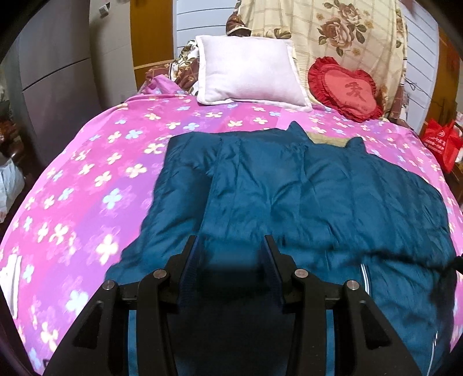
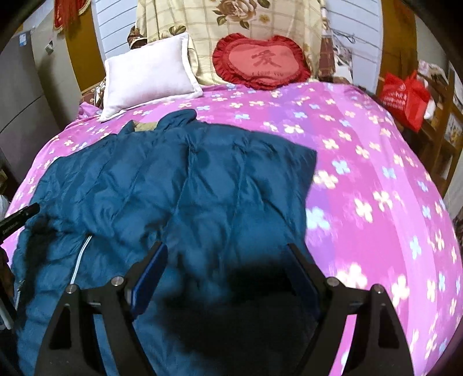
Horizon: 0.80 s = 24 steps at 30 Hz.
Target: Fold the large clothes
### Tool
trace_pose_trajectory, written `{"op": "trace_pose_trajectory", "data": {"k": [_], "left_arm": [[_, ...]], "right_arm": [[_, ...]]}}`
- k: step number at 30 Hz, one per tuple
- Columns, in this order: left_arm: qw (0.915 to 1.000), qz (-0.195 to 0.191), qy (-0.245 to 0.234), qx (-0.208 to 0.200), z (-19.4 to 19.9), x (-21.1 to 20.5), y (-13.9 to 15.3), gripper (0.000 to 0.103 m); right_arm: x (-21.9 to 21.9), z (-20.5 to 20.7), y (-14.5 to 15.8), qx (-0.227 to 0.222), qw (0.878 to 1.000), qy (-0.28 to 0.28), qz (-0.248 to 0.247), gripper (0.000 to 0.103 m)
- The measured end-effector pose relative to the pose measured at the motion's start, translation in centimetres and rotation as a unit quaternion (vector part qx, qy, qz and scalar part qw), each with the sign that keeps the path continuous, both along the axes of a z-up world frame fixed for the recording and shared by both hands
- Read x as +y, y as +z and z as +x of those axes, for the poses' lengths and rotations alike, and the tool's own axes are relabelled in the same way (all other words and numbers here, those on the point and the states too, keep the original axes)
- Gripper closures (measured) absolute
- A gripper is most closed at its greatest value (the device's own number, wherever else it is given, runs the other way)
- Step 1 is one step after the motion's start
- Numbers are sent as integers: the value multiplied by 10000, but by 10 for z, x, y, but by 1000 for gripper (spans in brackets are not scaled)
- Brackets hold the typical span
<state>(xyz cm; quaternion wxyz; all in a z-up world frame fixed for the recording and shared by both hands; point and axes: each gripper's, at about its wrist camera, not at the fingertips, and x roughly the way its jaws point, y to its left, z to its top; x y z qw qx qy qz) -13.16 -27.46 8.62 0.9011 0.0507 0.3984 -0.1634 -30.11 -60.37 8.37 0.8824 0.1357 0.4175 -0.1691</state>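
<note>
A dark blue padded jacket [image 1: 289, 188] lies spread on the pink flowered bed cover [image 1: 86, 188], collar toward the pillows, with its sleeves folded in. My left gripper [image 1: 233, 245] is at the jacket's near edge. A dark fold of the blue fabric sits between its fingers [image 1: 194, 260], and the pads close on it. The white zipper [image 1: 365, 277] shows just right of it. My right gripper [image 2: 225, 254] hovers over the right half of the jacket [image 2: 202, 179]. Its jaws stand wide apart with nothing pressed between them and throw a dark shadow on the cloth. The left gripper's tip [image 2: 20, 215] shows at the far left edge.
A white pillow [image 1: 249, 72] and a red heart cushion [image 1: 347, 89] lean at the head of the bed under a flowered cloth [image 1: 332, 26]. A red bag [image 2: 405, 98] stands beside the bed on the right. Grey cabinets [image 1: 52, 72] stand on the left.
</note>
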Motion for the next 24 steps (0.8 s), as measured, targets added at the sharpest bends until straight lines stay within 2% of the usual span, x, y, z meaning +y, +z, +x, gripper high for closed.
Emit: {"op": "trace_pose_trajectory", "data": {"k": [12,24], "left_arm": [[9993,228,-198,-207,-73,44,7,78],[9991,243,-188,-302,-125,79,13,78]], "right_arm": [[40,-71,4,287,9994,177,-103,18],[89,-113,-2,311,9984,463,-118,18]]}}
